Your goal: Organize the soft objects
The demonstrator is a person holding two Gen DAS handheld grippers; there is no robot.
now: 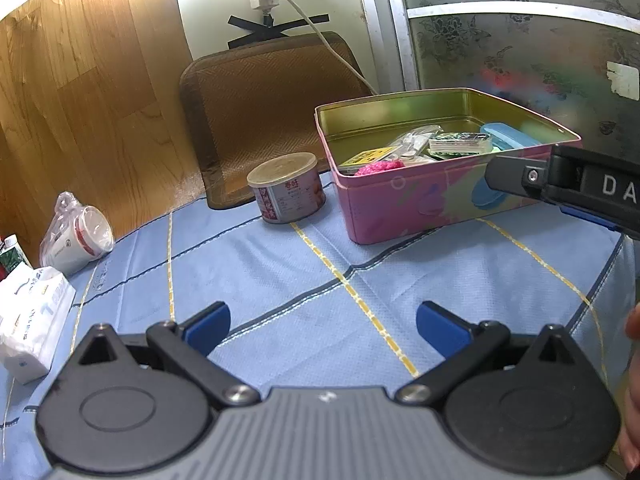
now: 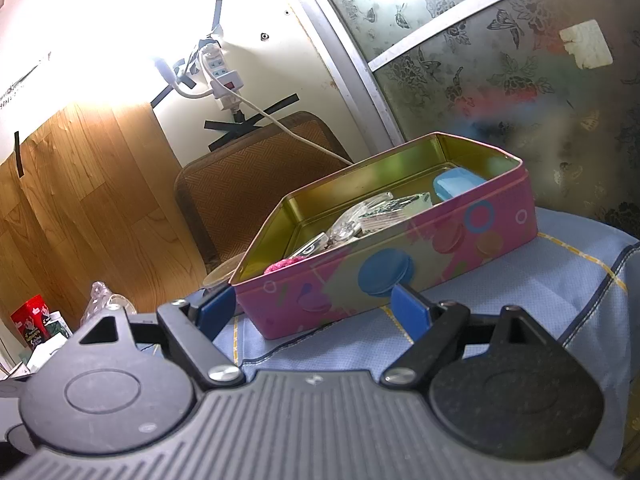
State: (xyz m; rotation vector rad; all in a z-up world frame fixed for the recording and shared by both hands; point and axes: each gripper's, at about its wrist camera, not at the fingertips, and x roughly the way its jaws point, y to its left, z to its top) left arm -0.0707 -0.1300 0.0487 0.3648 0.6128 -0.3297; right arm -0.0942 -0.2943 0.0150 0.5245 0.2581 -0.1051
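A pink tin box (image 1: 420,208) (image 2: 400,264) stands open on the blue tablecloth (image 1: 320,280). Inside lie a pink fuzzy item (image 1: 380,167) (image 2: 280,266), clear plastic packets (image 1: 412,142) (image 2: 352,224), a green-white pack (image 1: 460,145) (image 2: 396,210) and a light blue case (image 1: 508,136) (image 2: 456,184). My left gripper (image 1: 322,328) is open and empty, low over the cloth in front of the box. My right gripper (image 2: 312,312) is open and empty, close to the box's near wall; its body shows at the right edge of the left wrist view (image 1: 560,180).
A pink lidded can (image 1: 286,188) stands left of the box. A bagged cup (image 1: 78,236) and a tissue pack (image 1: 28,320) lie at the far left. A woven mat (image 1: 272,112) leans on the wall behind. A red can (image 2: 30,320) sits at the left.
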